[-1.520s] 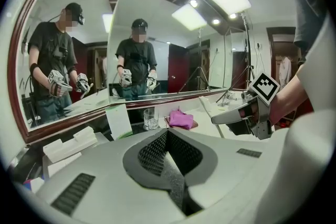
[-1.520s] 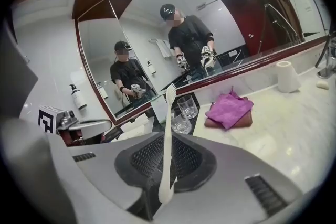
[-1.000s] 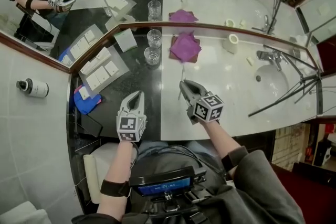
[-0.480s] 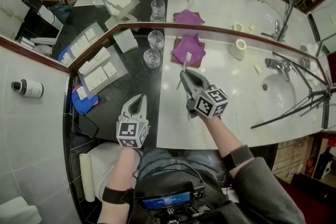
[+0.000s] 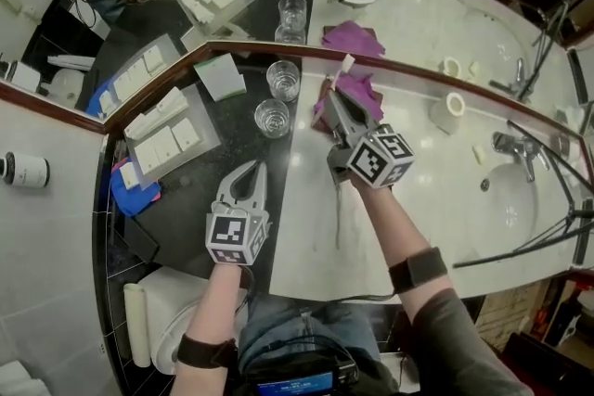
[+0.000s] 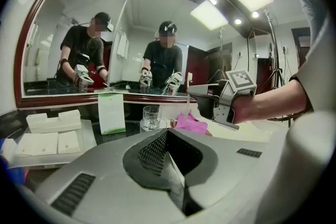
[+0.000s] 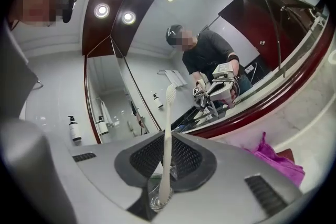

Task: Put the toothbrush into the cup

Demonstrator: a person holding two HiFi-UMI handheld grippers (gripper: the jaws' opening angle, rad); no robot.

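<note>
My right gripper (image 5: 331, 105) is shut on a white toothbrush (image 5: 346, 65), which stands upright with its bristles on top. It hovers over the purple cloth (image 5: 360, 91), just right of two glass cups (image 5: 283, 79) (image 5: 272, 118) by the mirror. In the right gripper view the toothbrush (image 7: 167, 128) rises between the jaws of the right gripper (image 7: 165, 152), and a glass (image 7: 157, 198) shows in the gap below its handle. My left gripper (image 5: 249, 173) is shut and empty over the black counter, nearer to me than the cups. From the left gripper (image 6: 168, 136) I see the cups (image 6: 151, 117) and the toothbrush (image 6: 188, 96).
A green-and-white card (image 5: 221, 74) stands left of the cups. A tray of white packets (image 5: 167, 134) and a blue cloth (image 5: 130, 190) lie at the left. A tape roll (image 5: 455, 104), faucet (image 5: 515, 148) and sink (image 5: 524, 199) are to the right. The mirror runs along the back.
My right gripper has carried the toothbrush away from me toward the mirror, from the bare white counter to over the purple cloth beside the cups. The left gripper has edged forward.
</note>
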